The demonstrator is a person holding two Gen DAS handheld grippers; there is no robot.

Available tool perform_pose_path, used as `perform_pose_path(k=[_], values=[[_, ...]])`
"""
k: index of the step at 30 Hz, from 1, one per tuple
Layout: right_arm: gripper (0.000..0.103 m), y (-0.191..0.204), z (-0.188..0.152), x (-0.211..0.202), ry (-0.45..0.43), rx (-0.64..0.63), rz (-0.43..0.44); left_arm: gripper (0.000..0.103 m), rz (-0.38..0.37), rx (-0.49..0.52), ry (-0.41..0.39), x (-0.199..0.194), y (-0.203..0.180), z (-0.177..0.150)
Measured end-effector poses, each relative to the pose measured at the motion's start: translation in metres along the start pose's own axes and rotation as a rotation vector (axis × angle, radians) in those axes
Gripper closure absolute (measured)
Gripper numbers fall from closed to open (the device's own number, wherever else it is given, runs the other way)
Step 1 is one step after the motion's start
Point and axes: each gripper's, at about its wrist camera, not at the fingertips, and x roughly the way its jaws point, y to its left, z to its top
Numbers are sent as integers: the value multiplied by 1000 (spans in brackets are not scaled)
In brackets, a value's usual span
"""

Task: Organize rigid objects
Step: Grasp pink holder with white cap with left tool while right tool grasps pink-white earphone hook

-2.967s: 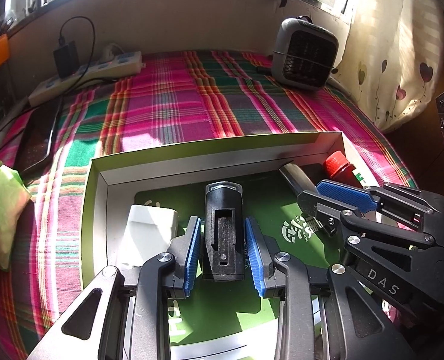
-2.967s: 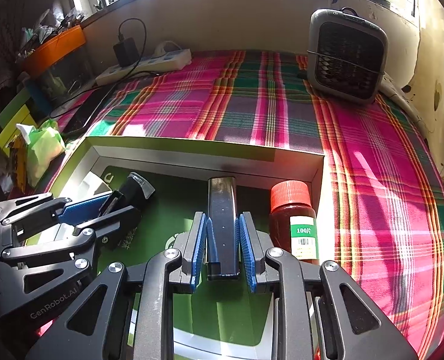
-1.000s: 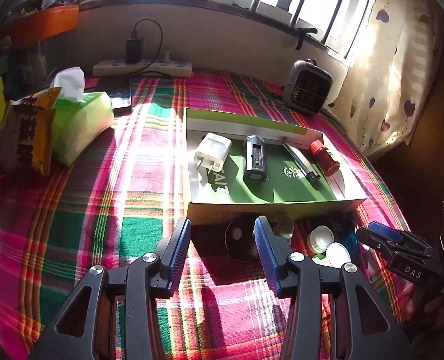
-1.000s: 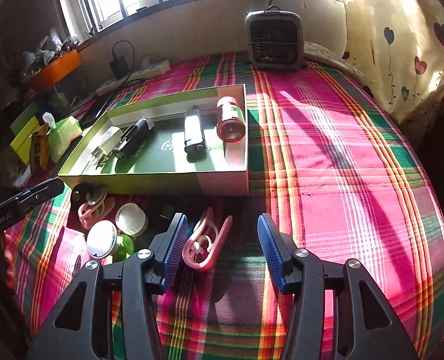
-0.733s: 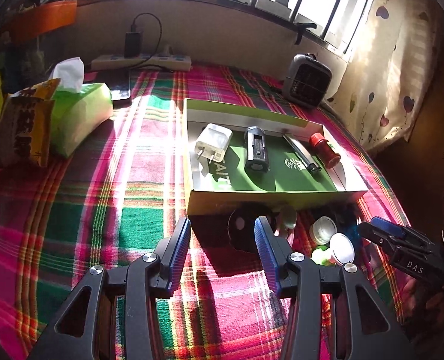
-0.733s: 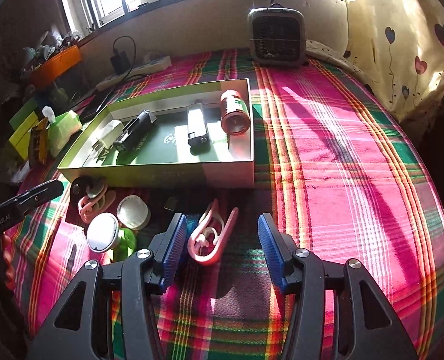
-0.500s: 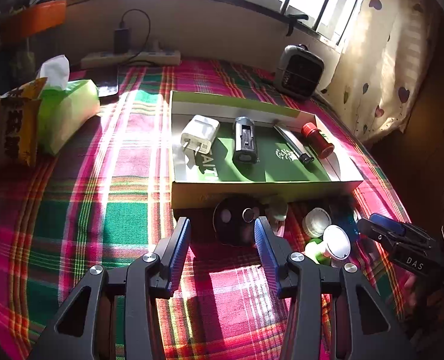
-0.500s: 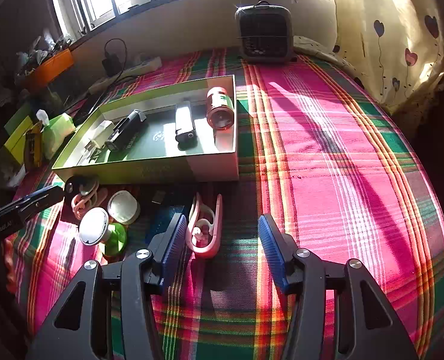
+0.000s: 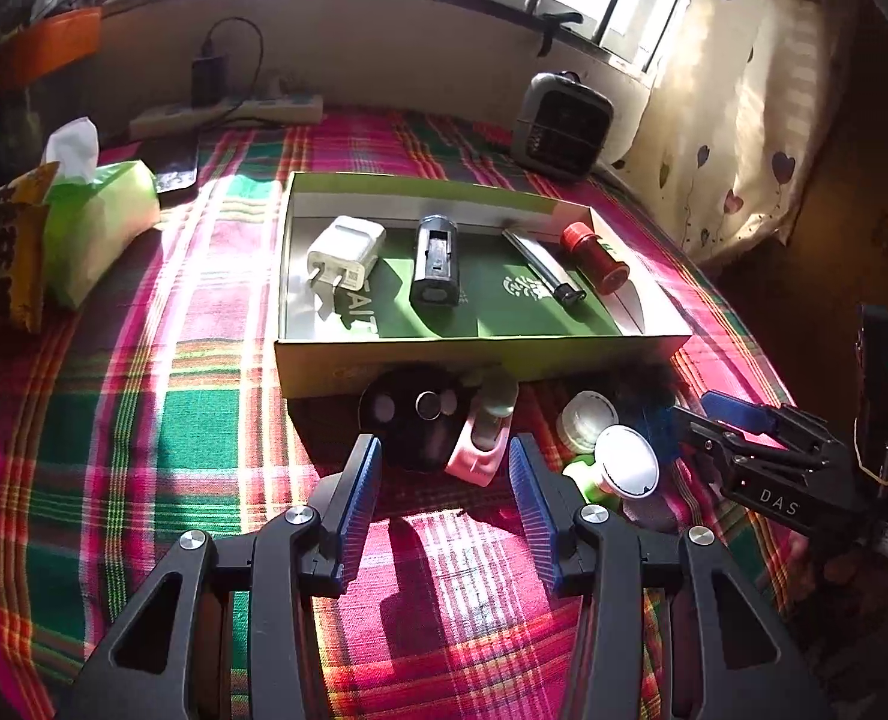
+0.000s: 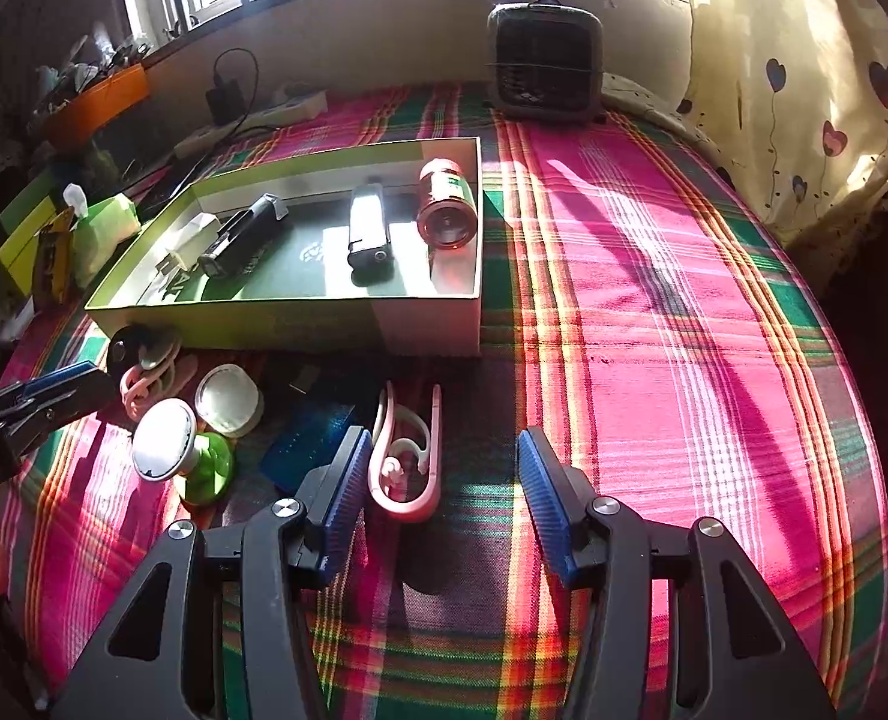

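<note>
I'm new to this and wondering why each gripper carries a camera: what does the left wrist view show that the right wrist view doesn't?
Only the left wrist view shows the charger's prongs clearly.

Only the right wrist view shows the whole pink clip between the open right gripper's fingers, and the blue block.

Both show the green box, the red bottle and the grey fan.

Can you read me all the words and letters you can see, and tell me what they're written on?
"DAS": on the right gripper.
"AIT": white letters on the green box floor, start hidden by the white charger.
Red bottle label: too blurred.
Yellow snack bag print: unreadable.
</note>
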Motion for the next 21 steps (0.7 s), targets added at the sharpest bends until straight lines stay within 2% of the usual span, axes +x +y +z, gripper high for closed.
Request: perform_pose_path(k=[3,9,17,21], values=[[53,0,2,2,-1,-13,-21,59,-2,17,6,2,-6,0],[78,-12,3,2,-15,7,-30,59,11,36,25,11,-15,0],[79,-18,3,1,-18,6,5,60,-13,69,42,20,-33,1],[79,-22,3,0,-18,11,15,60,0,72,51,26,-36,3]])
